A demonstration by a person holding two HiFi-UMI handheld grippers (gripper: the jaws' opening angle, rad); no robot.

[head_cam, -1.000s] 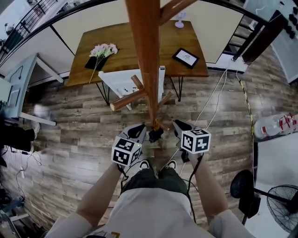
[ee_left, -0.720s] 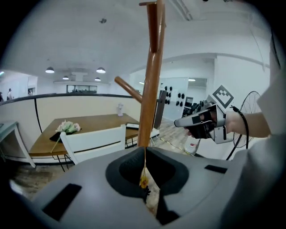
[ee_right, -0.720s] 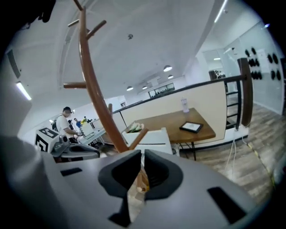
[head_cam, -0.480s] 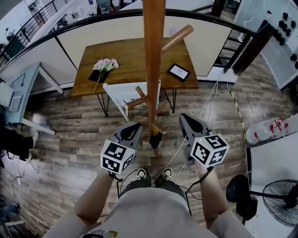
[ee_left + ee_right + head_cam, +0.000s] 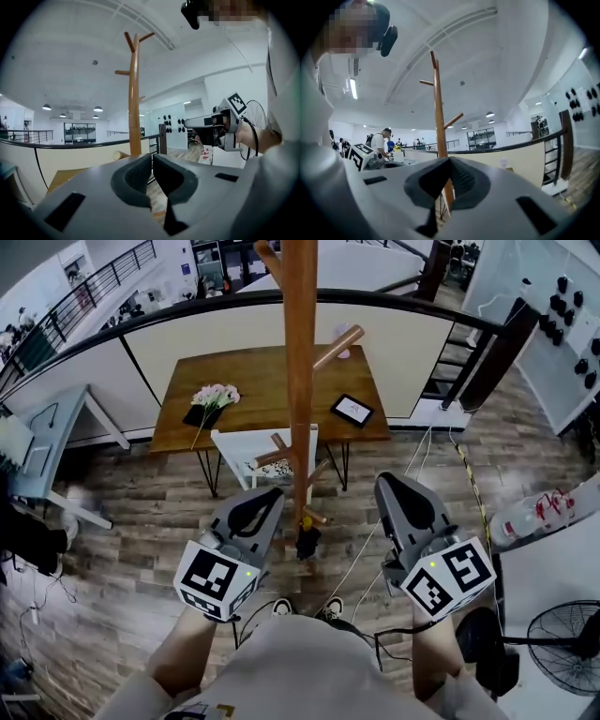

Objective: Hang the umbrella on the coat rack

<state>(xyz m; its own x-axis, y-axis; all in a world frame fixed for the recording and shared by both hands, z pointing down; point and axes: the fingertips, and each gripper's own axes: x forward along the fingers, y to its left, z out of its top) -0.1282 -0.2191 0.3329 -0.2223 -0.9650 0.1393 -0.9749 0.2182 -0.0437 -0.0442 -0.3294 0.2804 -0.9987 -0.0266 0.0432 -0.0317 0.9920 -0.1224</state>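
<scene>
first, the rack [image 5: 300, 381] stood upright on the wood floor, its pole running up the middle of the head view with pegs angled off at several heights. the umbrella [image 5: 307, 542], a small dark bundle, hung close against the foot of the rack, just under a low peg; the exact point of attachment could not be made out. neither gripper touched it.

the left gripper [image 5: 267, 495] was held to the left of the rack and above the umbrella, clear of the pole. its own view showed the jaws pressed together at the tips, with nothing between the pads. the right gripper [image 5: 389, 482] was held to the right of the rack, also clear of it. its jaws were likewise closed on nothing, the pole showing behind them.

beyond the rack stood a table [image 5: 272, 381] carrying flowers [image 5: 214, 396] and a tablet [image 5: 352, 410]. a white chair [image 5: 246, 451] sat between the table and the rack.
</scene>
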